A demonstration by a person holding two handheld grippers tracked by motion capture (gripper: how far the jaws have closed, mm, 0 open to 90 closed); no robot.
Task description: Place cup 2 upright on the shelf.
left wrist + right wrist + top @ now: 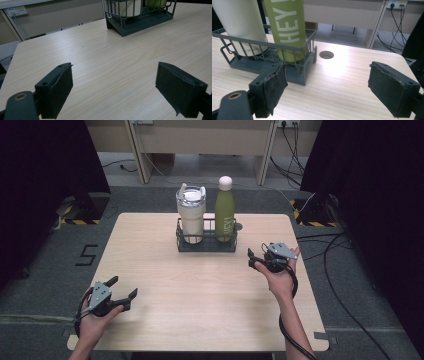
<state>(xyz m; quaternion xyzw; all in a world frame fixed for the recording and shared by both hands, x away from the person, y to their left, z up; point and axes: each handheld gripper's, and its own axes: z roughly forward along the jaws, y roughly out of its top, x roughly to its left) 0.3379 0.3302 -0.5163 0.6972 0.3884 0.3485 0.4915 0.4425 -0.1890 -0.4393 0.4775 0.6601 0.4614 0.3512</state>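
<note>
Bottle (287, 27) top cut off above

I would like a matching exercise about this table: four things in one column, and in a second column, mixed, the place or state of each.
Things:
1. green bottle
2. cream tumbler
3. left gripper
4. right gripper

Places or states:
A. at the table's near left corner, open, nothing between its fingers
B. in the left half of the wire basket
C. right of the basket, open, facing it
D. in the right half of the basket, with a pale cap

Pairs: 1-D, 2-B, 3-A, 4-C
</note>
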